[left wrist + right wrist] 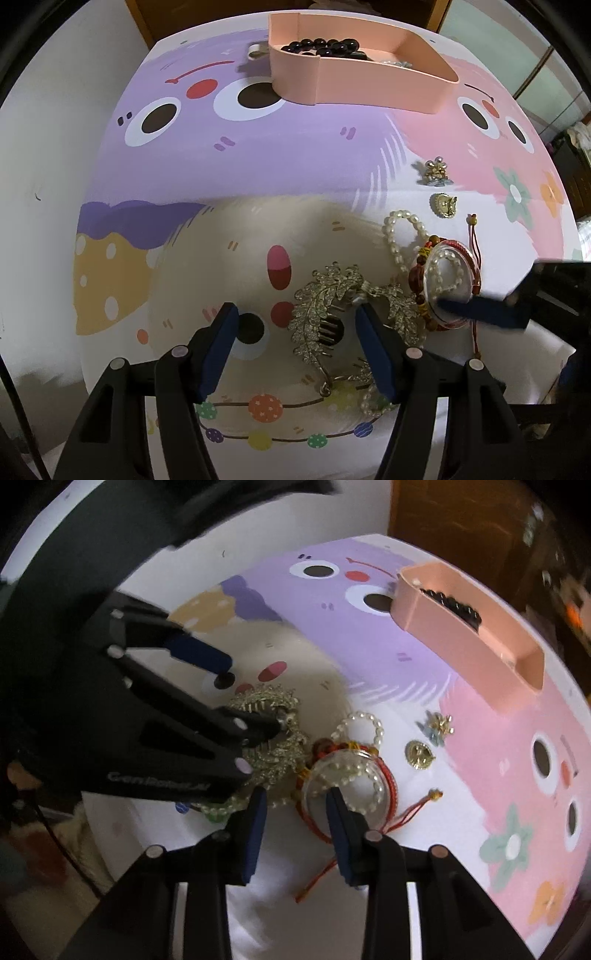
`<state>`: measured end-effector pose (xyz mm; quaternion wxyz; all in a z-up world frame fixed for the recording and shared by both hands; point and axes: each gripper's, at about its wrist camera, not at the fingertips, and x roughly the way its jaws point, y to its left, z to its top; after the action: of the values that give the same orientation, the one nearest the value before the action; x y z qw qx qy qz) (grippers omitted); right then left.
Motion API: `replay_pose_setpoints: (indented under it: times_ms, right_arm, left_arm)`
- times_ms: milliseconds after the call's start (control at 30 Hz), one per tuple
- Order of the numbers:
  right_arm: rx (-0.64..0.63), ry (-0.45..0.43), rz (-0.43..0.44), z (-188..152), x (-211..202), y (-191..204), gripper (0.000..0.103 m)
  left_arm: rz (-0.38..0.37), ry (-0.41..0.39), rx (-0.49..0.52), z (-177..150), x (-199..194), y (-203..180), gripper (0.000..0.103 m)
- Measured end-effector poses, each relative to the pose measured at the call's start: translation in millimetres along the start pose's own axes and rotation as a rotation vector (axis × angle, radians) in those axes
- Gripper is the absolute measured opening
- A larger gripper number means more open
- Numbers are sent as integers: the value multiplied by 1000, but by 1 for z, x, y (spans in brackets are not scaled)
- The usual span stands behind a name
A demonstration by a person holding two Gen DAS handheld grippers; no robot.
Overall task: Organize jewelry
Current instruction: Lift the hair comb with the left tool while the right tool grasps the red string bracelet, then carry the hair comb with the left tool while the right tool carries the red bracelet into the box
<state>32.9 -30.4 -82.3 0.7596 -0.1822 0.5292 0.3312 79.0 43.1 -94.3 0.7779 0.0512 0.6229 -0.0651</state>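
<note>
Left gripper (297, 332) stands nearest the lens, jaws wide apart, straddling the rhinestone leaf hair comb (325, 306) without gripping it; the comb lies flat on the cartoon-print mat (295, 155), touching the heap beside it. Right gripper (295, 805) is likewise open, its right-hand finger set inside the rim of the clear bangle (347, 779), the other outside; nothing is clamped yet. The bangle rests on a red cord bracelet (388, 782) and a pearl bracelet (360, 725). Loose to one side lie a gold brooch (444, 205) and a small flower ornament (436, 171). The pink tray (369, 83), at the far edge, well apart from the pile, already holds a black bead bracelet (321, 46). Recommendation: close the right jaws on the bangle's rim alone, lift straight and slowly so that entangled cord and pearls drop free; the left could steady the pile.
</note>
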Motion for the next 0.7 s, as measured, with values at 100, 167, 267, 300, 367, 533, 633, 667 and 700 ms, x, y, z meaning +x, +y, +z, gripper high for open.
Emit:
replay_pose_setpoints:
  times_ms: [100, 167, 267, 300, 367, 533, 633, 667, 700]
  right_arm:
    - [-5, 2, 36, -1, 0, 4, 9]
    - [3, -2, 42, -1, 0, 3, 9]
    - [52, -8, 82, -3, -2, -4, 8]
    - [76, -16, 103, -4, -4, -8, 8]
    - [110, -32, 124, -5, -8, -14, 8]
    - [174, -76, 153, -7, -23, -28, 8]
    - [204, -103, 162, -9, -34, -36, 8]
    - [213, -112, 164, -5, -33, -40, 8]
    - [224, -125, 165, -4, -37, -43, 8]
  left_arm:
    - [-5, -20, 1, 2, -6, -1, 27]
    - [-9, -21, -7, 4, -6, -1, 26]
    - [-25, -29, -19, 0, 0, -8, 24]
    - [-33, -29, -25, -3, -2, -3, 24]
    - [-41, -35, -40, -5, -2, 0, 24]
    - [-53, -57, -64, -12, -15, 11, 24]
    - [-56, -81, -61, -10, -27, 8, 24]
    - [-58, -91, -56, -9, -33, 7, 24]
    - [-59, -101, -52, -9, -39, 7, 24]
